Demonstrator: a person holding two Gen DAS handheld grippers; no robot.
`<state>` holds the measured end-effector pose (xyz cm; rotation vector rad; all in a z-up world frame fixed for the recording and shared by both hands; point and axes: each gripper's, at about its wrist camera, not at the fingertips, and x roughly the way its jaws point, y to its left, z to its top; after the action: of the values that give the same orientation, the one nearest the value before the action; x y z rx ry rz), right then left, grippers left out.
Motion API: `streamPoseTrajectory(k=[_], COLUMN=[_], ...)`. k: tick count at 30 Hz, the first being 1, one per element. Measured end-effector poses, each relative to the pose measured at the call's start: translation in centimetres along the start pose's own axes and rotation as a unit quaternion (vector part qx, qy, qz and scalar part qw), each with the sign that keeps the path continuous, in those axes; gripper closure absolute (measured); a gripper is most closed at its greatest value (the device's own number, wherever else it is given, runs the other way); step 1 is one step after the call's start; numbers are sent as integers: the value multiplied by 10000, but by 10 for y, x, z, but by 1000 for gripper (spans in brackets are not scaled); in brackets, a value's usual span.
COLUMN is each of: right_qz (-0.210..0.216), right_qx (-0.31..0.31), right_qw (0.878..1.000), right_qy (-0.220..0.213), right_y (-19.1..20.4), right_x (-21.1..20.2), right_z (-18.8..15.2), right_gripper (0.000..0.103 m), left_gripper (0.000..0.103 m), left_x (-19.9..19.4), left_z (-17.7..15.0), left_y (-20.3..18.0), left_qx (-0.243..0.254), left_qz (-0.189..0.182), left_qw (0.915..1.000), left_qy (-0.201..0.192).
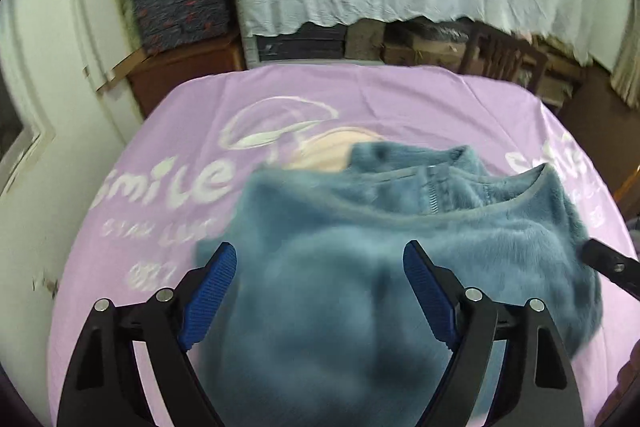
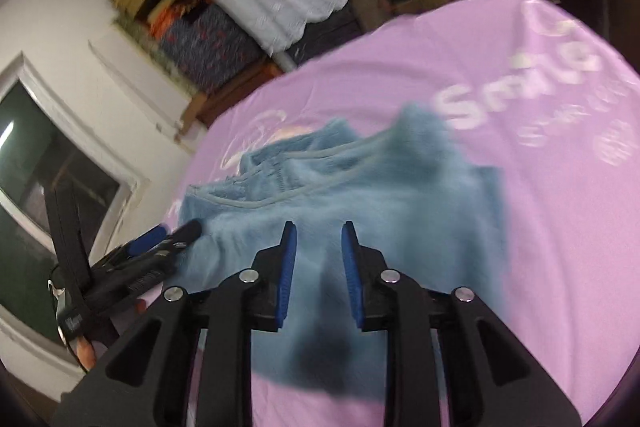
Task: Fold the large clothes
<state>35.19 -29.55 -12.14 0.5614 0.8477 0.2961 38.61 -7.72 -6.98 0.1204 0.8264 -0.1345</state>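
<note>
L gripper [image 1: 320,259] jaws wide, R gripper [image 2: 319,233] narrower, over fleece [image 1: 360,219]

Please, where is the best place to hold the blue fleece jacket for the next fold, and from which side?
Probably the fleece jacket by its piped hem edge, which stands slightly raised and thin enough for the jaws. Approach from the near side, low over the purple sheet.

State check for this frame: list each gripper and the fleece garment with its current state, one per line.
Left gripper: open, jaws wide, over the fleece.
Right gripper: open, narrow gap, nothing pinched that shows.
Blue fleece jacket: rumpled, partly folded on the purple sheet, zipper visible.
</note>
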Motion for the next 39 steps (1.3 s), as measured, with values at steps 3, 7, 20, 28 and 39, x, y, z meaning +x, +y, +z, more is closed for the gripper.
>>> streamPoseTrajectory(k=[3,7,20,28,39], right_qz=[-205,-146,697,357,-219], right_qx=[138,32,788,1533,3014], right_qw=[9992,9992,9937,9865,9490], right_qy=[324,374,-389,-446,-904], right_y=[-8,-14,-9,-29,-56], right_x=[35,35,-65,-64,-40], right_z=[-4,-7,-75,-121,-96], right_gripper=[83,89,43,33,22], left_gripper=[17,10,13,12,9], left_x=[36,60,-19,-6,5], left_z=[-3,-21,-38,-54,-64], left_y=[-20,-21,7,-14,-15], left_qx=[222,332,-291,-227,-250], left_qz=[106,261,-271,-383,-205], left_qw=[9994,9989,9992,9985,9990], left_qy=[262,223,38,322,314])
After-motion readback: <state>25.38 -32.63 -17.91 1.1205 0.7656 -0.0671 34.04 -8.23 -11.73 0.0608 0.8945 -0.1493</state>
